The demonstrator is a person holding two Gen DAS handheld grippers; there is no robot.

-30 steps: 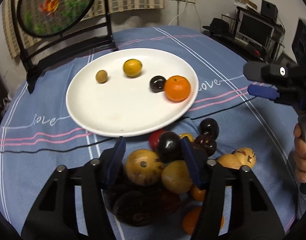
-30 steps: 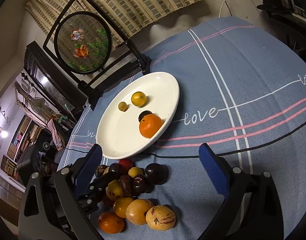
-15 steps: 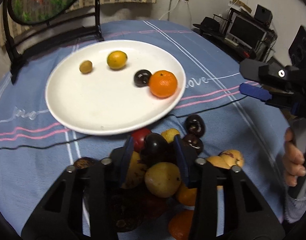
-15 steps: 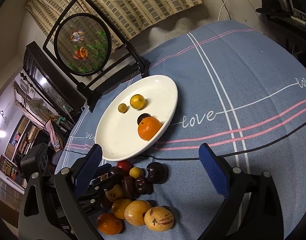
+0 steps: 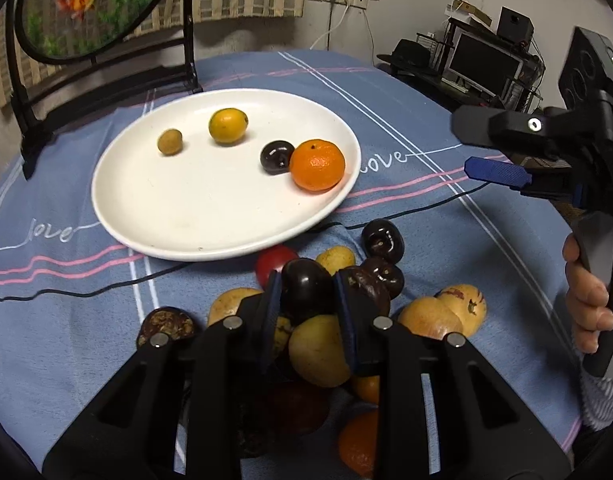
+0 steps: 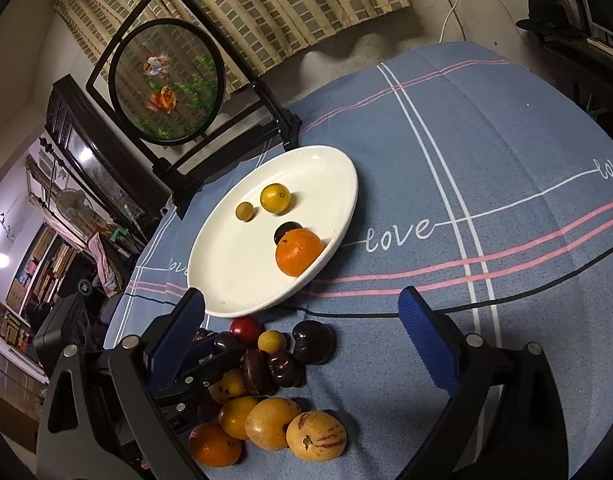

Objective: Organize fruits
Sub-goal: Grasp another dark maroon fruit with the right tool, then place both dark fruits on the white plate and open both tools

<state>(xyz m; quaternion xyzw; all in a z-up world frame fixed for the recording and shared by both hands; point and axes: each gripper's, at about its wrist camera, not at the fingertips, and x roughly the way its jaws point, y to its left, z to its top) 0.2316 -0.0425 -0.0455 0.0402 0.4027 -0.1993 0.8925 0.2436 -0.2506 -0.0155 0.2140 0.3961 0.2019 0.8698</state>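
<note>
The left gripper [image 5: 307,307] points steeply downward, and its blue-padded jaws have just been closing and now pinch a dark round fruit [image 5: 306,290] between them. The right gripper [image 6: 302,344] is held beside it, tilted down less sharply, its two blue pads standing wide apart with nothing between them. A hand [image 5: 588,304] wraps around the right gripper's handle, fingers curled, a striped sleeve [image 5: 600,400] at the wrist

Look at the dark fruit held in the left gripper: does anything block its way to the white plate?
Nothing visible blocks it. The left gripper is shut on the dark fruit at the pile's far edge. A red fruit lies between it and the plate, but low on the cloth, so lifting over it should clear it. The plate's near half is bare.
</note>
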